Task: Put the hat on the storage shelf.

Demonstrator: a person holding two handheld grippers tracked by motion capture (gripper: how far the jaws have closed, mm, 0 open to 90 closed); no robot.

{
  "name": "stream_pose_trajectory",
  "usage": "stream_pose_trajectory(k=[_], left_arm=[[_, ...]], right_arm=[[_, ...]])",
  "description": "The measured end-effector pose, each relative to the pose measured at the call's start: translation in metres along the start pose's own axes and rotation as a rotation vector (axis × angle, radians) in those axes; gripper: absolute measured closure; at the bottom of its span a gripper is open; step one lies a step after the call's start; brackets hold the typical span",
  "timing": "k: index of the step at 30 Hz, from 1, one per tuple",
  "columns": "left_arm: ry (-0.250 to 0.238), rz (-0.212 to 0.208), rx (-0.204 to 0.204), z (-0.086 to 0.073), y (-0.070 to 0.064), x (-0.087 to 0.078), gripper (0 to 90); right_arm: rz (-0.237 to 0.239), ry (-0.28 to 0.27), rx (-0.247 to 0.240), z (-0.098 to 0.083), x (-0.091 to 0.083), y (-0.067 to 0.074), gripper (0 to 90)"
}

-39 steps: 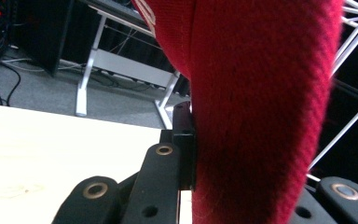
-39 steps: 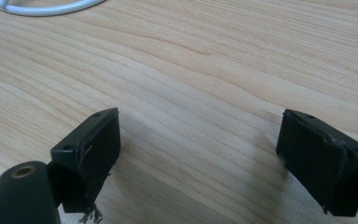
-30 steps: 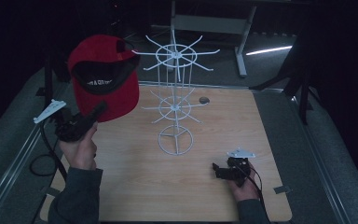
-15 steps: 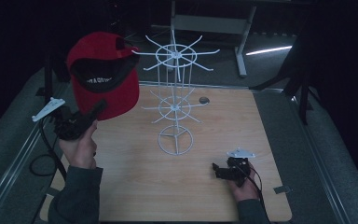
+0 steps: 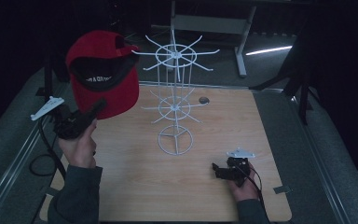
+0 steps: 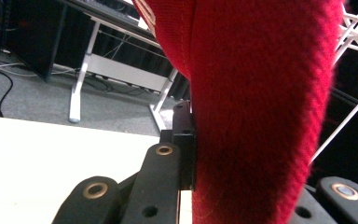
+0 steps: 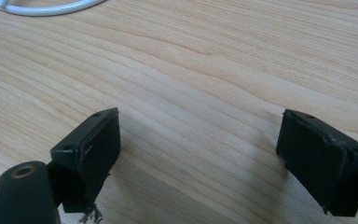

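A red cap (image 5: 103, 74) with a black lining hangs raised above the table's left side, its opening facing me. My left gripper (image 5: 95, 108) is shut on its lower edge, and the left gripper view has the red knit fabric (image 6: 261, 93) pinched between the jaws. To the cap's right stands a white wire rack (image 5: 175, 107), its top spokes close to the cap. My right gripper (image 5: 216, 170) rests low on the wooden table (image 5: 135, 186) at the front right. Its jaws (image 7: 200, 154) stand wide open with bare wood between them.
The rack's round base ring (image 7: 42, 8) lies just ahead of the right gripper. A small dark disc (image 5: 203, 100) sits on the table behind the rack. A metal desk frame (image 5: 242, 37) stands beyond the table, and grey floor surrounds it.
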State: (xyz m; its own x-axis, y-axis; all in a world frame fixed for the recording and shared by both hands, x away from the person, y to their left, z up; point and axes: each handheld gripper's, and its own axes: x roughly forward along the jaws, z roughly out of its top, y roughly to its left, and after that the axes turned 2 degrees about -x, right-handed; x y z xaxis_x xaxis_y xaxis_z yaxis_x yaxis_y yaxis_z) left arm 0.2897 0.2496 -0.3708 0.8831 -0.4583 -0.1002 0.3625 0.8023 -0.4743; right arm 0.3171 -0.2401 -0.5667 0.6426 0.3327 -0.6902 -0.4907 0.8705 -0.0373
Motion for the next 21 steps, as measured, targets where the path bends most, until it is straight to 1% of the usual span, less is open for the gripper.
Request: stream_pose_trajectory(k=[10, 21], left_arm=[[-0.011, -0.013, -0.004, 0.0032, -0.0029, 0.0008, 84.2], [-0.020, -0.017, -0.003, 0.0078, -0.0055, 0.0007, 84.2]], right_arm=[[0.000, 0.000, 0.000, 0.0000, 0.0000, 0.0000, 13.4], [0.000, 0.000, 0.000, 0.0000, 0.0000, 0.0000, 13.4]])
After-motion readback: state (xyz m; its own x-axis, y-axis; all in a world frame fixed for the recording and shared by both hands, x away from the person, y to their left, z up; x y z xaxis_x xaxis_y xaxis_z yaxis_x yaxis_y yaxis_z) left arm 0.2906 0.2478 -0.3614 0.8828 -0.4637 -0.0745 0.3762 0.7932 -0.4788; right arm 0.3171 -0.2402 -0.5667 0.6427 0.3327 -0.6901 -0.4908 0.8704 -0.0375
